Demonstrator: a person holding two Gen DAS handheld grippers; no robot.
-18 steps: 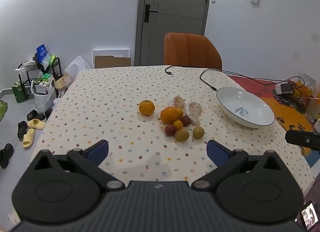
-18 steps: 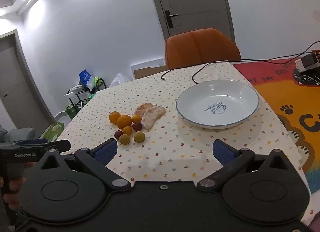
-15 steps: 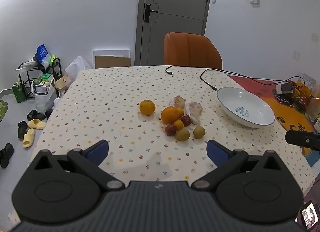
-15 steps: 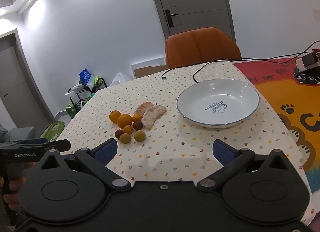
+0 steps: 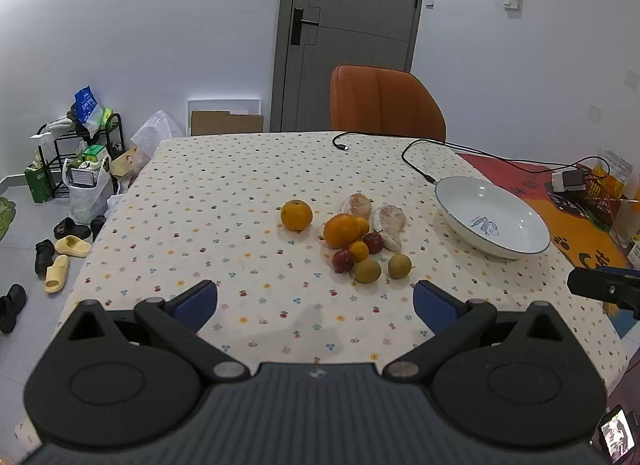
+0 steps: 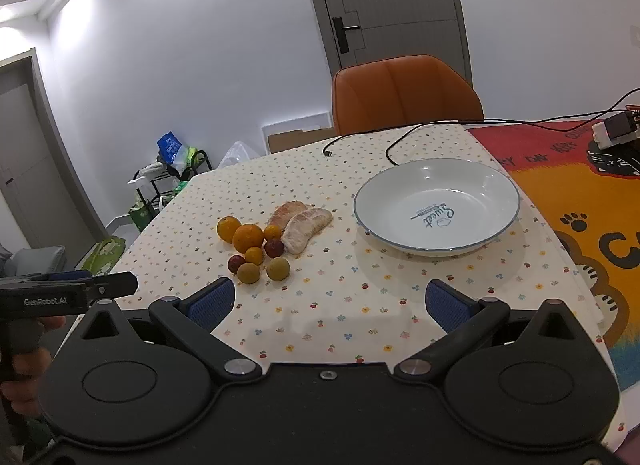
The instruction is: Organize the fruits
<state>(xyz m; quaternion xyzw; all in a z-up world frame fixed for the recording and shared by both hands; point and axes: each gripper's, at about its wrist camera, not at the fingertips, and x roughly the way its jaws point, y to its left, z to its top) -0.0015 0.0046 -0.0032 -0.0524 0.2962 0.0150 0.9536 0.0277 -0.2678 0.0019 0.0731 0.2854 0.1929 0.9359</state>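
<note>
We hold the left gripper point(image 5: 316, 301) and right gripper point(image 6: 330, 303) above the tabletop point(image 5: 224, 201), jaws spread, empty. Fruits point(image 5: 352, 239) cluster left of the white plate point(image 5: 520, 249).

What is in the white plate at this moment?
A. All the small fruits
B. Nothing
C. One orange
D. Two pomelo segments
B: the white plate shows only its printed logo, while the oranges, pomelo segments and small fruits all lie on the tablecloth beside it.
</note>
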